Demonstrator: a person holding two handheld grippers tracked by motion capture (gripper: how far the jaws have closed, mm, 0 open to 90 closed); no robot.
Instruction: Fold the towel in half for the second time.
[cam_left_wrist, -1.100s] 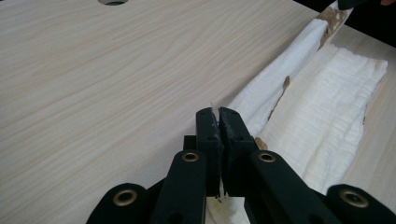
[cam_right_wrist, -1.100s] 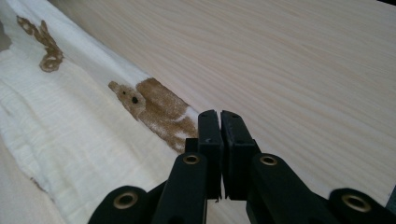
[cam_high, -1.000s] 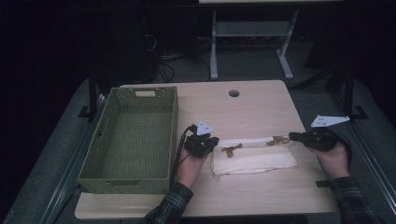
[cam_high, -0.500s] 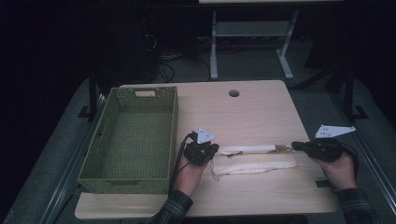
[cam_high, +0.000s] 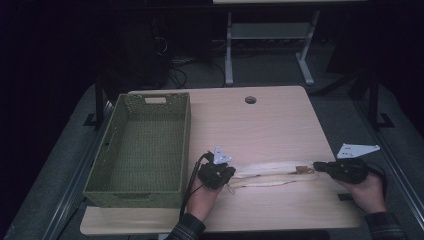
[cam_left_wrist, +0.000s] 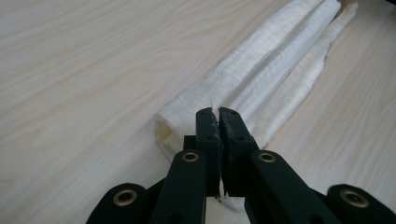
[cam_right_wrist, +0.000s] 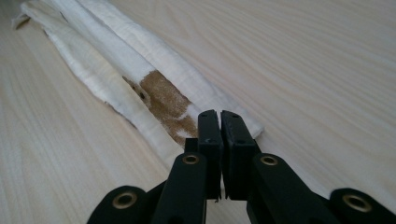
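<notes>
Both the left gripper (cam_high: 226, 173) and right gripper (cam_high: 323, 167) have their jaws clamped on opposite ends of the cloth (cam_high: 272, 173), lying near the tabletop's front edge. Since a second ago, the cloth has narrowed from a wide fold into a slim roll.

no text, label, brand, number or sign could be read anywhere in these pictures.
</notes>
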